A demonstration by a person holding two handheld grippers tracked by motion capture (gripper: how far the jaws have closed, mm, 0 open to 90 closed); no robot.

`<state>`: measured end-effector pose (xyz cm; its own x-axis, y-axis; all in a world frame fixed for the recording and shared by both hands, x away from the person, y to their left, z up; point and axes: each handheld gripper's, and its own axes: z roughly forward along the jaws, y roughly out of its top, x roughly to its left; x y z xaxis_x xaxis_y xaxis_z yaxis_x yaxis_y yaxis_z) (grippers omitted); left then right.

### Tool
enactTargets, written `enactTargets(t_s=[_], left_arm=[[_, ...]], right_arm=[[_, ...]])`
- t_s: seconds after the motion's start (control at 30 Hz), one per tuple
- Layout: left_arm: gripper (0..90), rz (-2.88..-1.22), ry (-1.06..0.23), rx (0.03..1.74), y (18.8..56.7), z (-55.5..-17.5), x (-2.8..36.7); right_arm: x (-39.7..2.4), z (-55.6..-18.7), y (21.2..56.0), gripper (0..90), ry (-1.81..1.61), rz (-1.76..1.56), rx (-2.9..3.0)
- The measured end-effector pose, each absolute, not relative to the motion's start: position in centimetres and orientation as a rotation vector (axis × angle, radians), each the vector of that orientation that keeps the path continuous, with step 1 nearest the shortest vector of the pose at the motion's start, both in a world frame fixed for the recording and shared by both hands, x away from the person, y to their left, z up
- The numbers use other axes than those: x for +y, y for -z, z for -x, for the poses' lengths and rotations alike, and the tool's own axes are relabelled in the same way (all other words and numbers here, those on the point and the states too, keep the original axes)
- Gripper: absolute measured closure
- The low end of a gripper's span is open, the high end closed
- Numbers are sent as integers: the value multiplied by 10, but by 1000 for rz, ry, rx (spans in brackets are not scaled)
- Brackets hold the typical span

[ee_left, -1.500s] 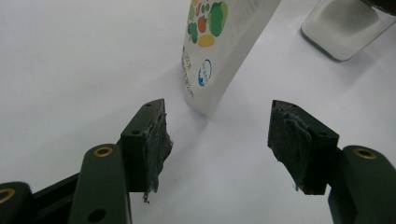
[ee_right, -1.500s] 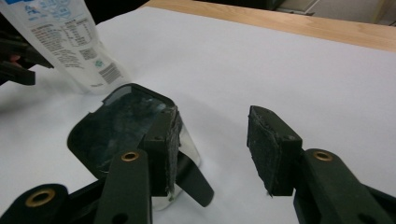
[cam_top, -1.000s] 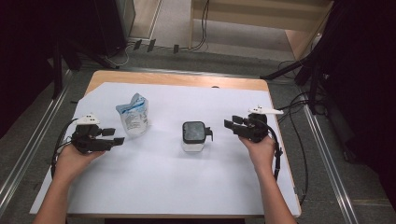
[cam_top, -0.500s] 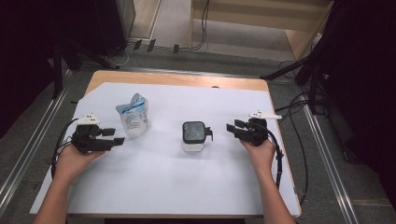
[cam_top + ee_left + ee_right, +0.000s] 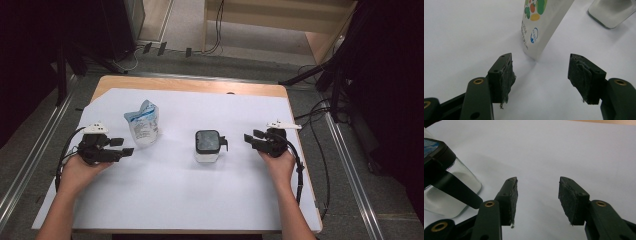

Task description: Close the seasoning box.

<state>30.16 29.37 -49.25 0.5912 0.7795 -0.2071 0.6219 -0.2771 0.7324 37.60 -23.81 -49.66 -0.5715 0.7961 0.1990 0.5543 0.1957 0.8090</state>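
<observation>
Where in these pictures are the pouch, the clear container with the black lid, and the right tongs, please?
pouch (image 5: pixel 142 129): high view, middle of its printed front.
clear container (image 5: pixel 207 142): high view, centre of its black lid.
right tongs (image 5: pixel 538 197): right gripper view, midway between the fingertips.

- Pouch (image 5: pixel 541 27) in left gripper view: top cut off by the upper edge, only lower part w/ veg print seen; small print too tiny to read.
- Container (image 5: pixel 611 12) at top right of the same view: cut by top and right edges, just a pale corner seen.
- Right gripper view: the container (image 5: pixel 446 187) cut off at left edge; lid only partly in frame, contents couldn't be told.
- High view: label on pouch (image 5: pixel 143 125) too small to read.
- Person's forearms cut off by bottom edge; left hand (image 5: pixel 80 170) and right hand (image 5: pixel 278 162) hid the gripper grips.
- Table (image 5: pixel 200 210): near edge partly cut at the bottom.
</observation>
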Motion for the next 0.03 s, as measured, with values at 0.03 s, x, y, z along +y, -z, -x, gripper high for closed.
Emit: enactTargets(t_s=[0.03], left_arm=[[374,-1998,-243,1115,493,-302,294]], right_arm=[[-238,-376,497,507,-1316,-1286,2209]])
